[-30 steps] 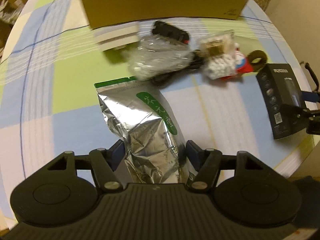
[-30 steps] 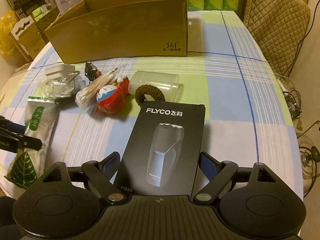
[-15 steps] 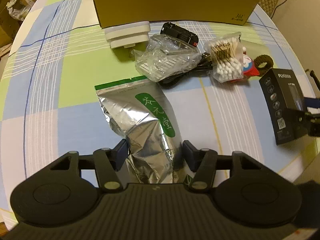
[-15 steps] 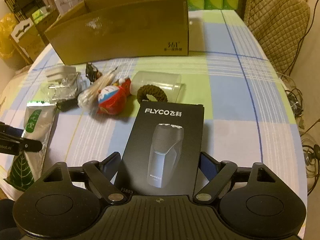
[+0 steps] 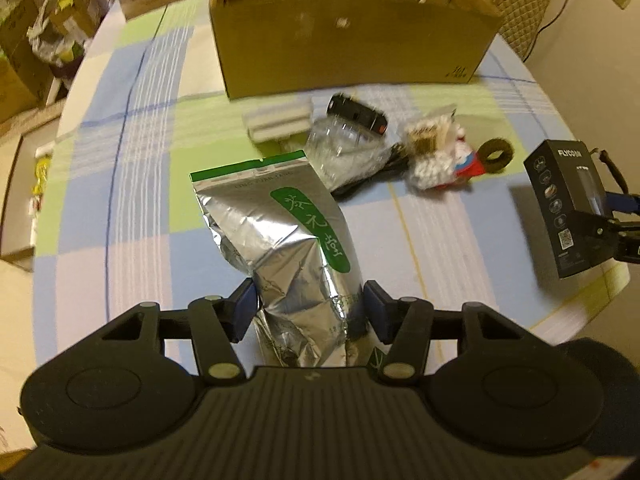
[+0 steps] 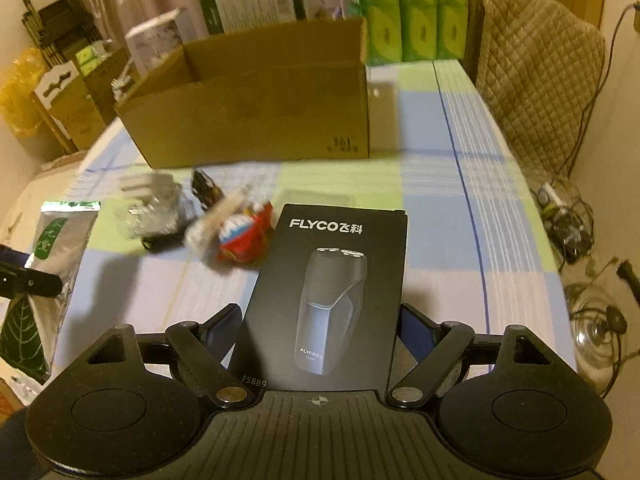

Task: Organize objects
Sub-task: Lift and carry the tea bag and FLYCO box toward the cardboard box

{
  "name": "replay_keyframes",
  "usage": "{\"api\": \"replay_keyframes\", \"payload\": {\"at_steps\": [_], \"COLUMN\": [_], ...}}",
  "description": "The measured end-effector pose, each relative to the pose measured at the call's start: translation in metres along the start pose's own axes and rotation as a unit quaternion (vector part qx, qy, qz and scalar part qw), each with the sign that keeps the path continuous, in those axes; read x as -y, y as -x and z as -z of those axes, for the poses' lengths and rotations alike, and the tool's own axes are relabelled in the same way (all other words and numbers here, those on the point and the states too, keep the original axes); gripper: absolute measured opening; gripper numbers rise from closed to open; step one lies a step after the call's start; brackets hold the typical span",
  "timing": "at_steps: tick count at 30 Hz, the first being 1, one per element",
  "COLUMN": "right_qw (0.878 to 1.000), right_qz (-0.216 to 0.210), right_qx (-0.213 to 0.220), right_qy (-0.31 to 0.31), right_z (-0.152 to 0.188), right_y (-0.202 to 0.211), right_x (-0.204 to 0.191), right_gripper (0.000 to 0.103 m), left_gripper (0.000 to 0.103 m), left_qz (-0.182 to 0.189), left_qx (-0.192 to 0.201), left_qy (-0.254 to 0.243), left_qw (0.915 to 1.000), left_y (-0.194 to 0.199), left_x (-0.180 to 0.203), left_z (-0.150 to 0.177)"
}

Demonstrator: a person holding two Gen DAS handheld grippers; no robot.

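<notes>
A silver foil pouch with a green label (image 5: 280, 220) hangs lifted above the checked tablecloth (image 5: 140, 200). My left gripper (image 5: 310, 300) is shut on its lower part, and both blue pads press its sides. The right wrist view shows a black FLYCO shaver box (image 6: 336, 264) raised off the table with my right gripper (image 6: 320, 320) shut on its lower edges. The same shaver box (image 5: 568, 208) shows at the right of the left wrist view. An open cardboard box (image 6: 256, 120) stands at the back of the table.
Between the grippers and the cardboard box lie white flat boxes (image 5: 278, 124), a clear plastic bag (image 5: 344, 148), a black item (image 5: 358, 114), a cotton swab pack (image 5: 430, 148), a red and blue toy (image 6: 244, 236) and a brown ring (image 5: 496, 152). A quilted chair (image 6: 536, 80) stands at the right.
The left jaws narrowed onto the foil pouch. Both grippers then rose, lifting the pouch and the shaver box off the table, and the cardboard box's open top came into view.
</notes>
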State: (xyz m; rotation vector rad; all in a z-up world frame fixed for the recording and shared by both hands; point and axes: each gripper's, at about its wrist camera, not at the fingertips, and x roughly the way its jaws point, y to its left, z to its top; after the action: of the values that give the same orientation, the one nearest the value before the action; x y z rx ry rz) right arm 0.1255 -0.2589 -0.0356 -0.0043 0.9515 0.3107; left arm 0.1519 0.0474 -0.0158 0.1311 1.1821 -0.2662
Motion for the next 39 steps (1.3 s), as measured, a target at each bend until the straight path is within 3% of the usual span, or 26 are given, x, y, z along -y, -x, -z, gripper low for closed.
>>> {"api": "replay_keyframes", "payload": {"at_steps": [7, 17, 23, 28, 39], "right_qw": [0.999, 0.996, 0.995, 0.996, 0.997], "right_qz": [-0.037, -0.059, -0.05, -0.051, -0.046], "right_qx": [0.018, 0.056, 0.075, 0.067, 0.057], "right_qy": [0.012, 0.033, 0.037, 0.031, 0.025], "right_z": [-0.044, -0.164, -0.227, -0.257, -0.275], "right_y": [0.024, 0.023, -0.016, -0.062, -0.129], "right_x": [-0.009, -0.013, -0.014, -0.009, -0.001], "right_gripper": [0.08, 0.08, 0.08, 0.081, 0.081], "left_gripper": [0.052, 0.052, 0.052, 0.052, 0.052], "left_qz": [0.021, 0.006, -0.001, -0.007, -0.013], "left_qx": [0.025, 0.083, 0.105, 0.105, 0.109], "left_qy": [-0.024, -0.056, -0.056, -0.056, -0.036], "left_qw": [0.9992, 0.995, 0.9929, 0.9929, 0.9933], "left_y": [0.041, 0.076, 0.058, 0.028, -0.039], "left_x": [0.012, 0.023, 0.02, 0.014, -0.004], "left_z": [-0.039, -0.146, -0.216, -0.255, -0.297]}}
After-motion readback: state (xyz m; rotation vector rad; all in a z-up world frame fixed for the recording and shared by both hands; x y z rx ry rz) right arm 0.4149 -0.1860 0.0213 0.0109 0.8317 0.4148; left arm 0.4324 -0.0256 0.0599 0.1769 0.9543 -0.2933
